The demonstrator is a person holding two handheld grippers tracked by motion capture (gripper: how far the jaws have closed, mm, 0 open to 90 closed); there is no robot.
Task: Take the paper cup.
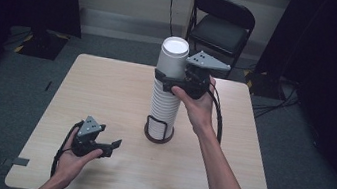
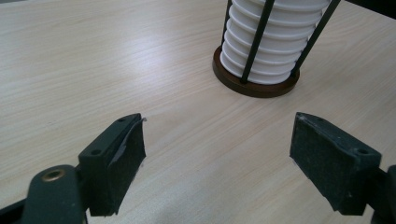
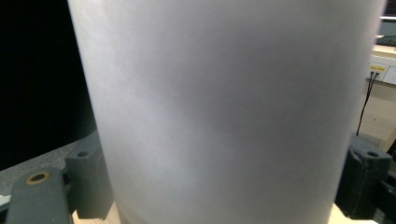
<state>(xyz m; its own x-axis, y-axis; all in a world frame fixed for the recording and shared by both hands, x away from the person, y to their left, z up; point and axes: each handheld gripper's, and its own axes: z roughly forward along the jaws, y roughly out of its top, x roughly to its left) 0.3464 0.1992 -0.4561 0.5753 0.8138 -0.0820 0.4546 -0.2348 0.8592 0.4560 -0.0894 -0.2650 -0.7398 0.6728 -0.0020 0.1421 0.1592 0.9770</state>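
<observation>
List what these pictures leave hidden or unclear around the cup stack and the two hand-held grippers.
- Right gripper view: the top cup blocks the stack below; whether the pads actually press it is unclear.
- Left gripper view: the stack and its holder are cut off by the top edge.
- High view: the right hand-held gripper has its far jaw behind the cup; the cup count is too small to tell. The left hand-held gripper is open.

the paper cups look white and matt, their stacked rims ribbed; the top cup is smooth and dull up close. the holder has a dark, faintly glossy wooden-looking base and thin black metal rods. the table is pale wood-grain laminate with a soft sheen. the left claw has rough, matt black pads.
</observation>
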